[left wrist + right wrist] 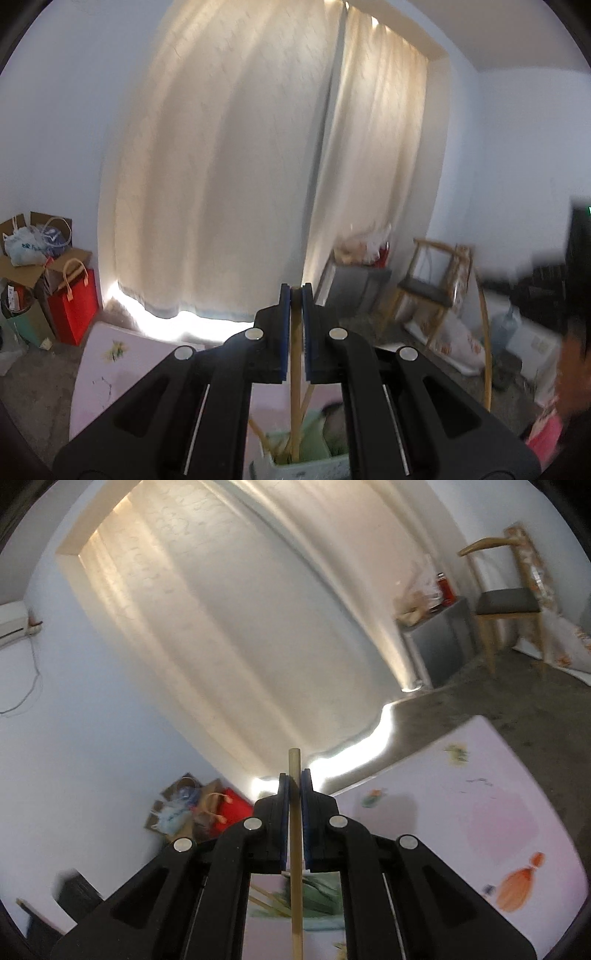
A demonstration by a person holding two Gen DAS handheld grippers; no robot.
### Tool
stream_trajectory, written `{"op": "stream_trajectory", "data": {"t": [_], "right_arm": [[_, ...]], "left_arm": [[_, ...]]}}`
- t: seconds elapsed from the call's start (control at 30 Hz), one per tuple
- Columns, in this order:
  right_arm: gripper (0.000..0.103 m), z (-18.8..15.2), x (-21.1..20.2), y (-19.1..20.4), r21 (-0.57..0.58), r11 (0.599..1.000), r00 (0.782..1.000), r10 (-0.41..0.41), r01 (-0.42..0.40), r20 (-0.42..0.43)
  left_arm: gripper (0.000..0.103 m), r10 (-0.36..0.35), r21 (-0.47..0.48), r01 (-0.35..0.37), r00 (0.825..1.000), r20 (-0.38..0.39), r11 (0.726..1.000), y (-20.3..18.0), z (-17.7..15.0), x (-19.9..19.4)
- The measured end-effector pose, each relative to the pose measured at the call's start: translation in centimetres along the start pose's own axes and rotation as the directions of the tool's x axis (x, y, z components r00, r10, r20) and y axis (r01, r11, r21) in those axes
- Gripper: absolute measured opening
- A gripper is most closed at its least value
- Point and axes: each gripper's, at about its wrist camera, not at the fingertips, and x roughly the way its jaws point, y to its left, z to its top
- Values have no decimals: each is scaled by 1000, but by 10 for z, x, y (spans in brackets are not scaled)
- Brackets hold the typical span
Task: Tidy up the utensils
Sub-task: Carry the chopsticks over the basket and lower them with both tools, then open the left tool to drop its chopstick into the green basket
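Note:
My left gripper (295,295) is shut on a wooden chopstick (295,373) that runs down between the blue pads into a pale green holder (314,439) with several more chopsticks in it. My right gripper (294,779) is shut on another wooden chopstick (295,849); its top end sticks out above the fingertips. The green holder (317,893) shows below the right gripper, on the pink table. Both grippers point up toward the curtain.
The pink table (99,369) with printed drawings also shows in the right wrist view (461,812). Cream curtains (229,166) hang behind. A red bag (74,306) and boxes stand far left. A wooden chair (432,280) and grey cabinet (354,288) stand at right.

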Motion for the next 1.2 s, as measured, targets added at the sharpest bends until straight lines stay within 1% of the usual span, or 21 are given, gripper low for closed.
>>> {"op": "stream_trajectory", "data": {"t": [0.13,0.17,0.27,0.3,0.4,0.5,0.57,0.6,0.63,0.67,0.77,0.8,0.9,1.03,1.07,1.1,1.13,1.17,1.2], "right_arm": [[6,6,31,36,-70,997,999,34,-33,18],[6,3,38,43,-80,996,998,50,-48,26],[6,-4,59,65,-135,990,997,53,-47,48],[6,-7,65,68,-150,988,998,48,-40,51],[6,-21,84,77,-215,977,992,21,6,123],[6,-32,105,78,-236,972,990,21,13,138],[6,-44,112,76,-286,956,980,-4,61,197],[6,-56,116,76,-330,940,973,-15,92,230],[6,-62,119,76,-346,931,970,-28,113,242],[6,-69,121,76,-361,924,967,-36,128,251],[7,-93,125,67,-398,907,960,-23,138,280],[7,-97,126,66,-407,902,961,-30,146,277],[7,-109,127,60,-428,895,970,-25,129,240],[8,-113,125,54,-420,901,982,-28,105,184],[8,-114,125,49,-406,910,987,-23,86,158],[8,-114,125,47,-400,914,990,-19,74,141],[8,-115,125,44,-393,917,992,-20,67,123],[8,-116,124,42,-392,917,993,-24,68,115],[8,-116,120,40,-389,919,993,-27,69,113]], "left_arm": [[5,-24,-9,23,998,-59,1000,8,-20,8],[5,-29,-13,28,997,-65,1000,11,-22,8],[5,-37,-22,36,997,-63,999,19,-26,4],[5,-44,-30,42,997,-64,999,23,-27,2],[5,-61,-43,58,996,-71,997,25,-27,2],[5,-66,-57,62,995,-73,996,30,-30,-4],[5,-70,-66,66,995,-74,996,32,-31,-7],[5,-75,-70,70,994,-75,995,32,-31,-8],[5,-75,-73,70,994,-75,995,32,-30,-10],[5,-77,-76,71,994,-75,995,30,-32,-8],[5,-72,-73,67,995,-73,995,30,-33,-8],[5,-71,-74,66,995,-75,995,29,-34,-7],[5,-60,-67,55,995,-81,996,25,-31,-7],[5,-65,-57,60,994,-91,997,18,-30,-8],[6,-70,-59,65,993,-93,996,17,-30,-9],[11,-75,-60,70,993,-94,996,17,-28,-9],[19,-78,-62,72,993,-92,995,16,-27,-10],[24,-77,-62,72,994,-81,995,13,-25,-14],[34,-75,-60,71,995,-69,996,12,-23,-17]]}}
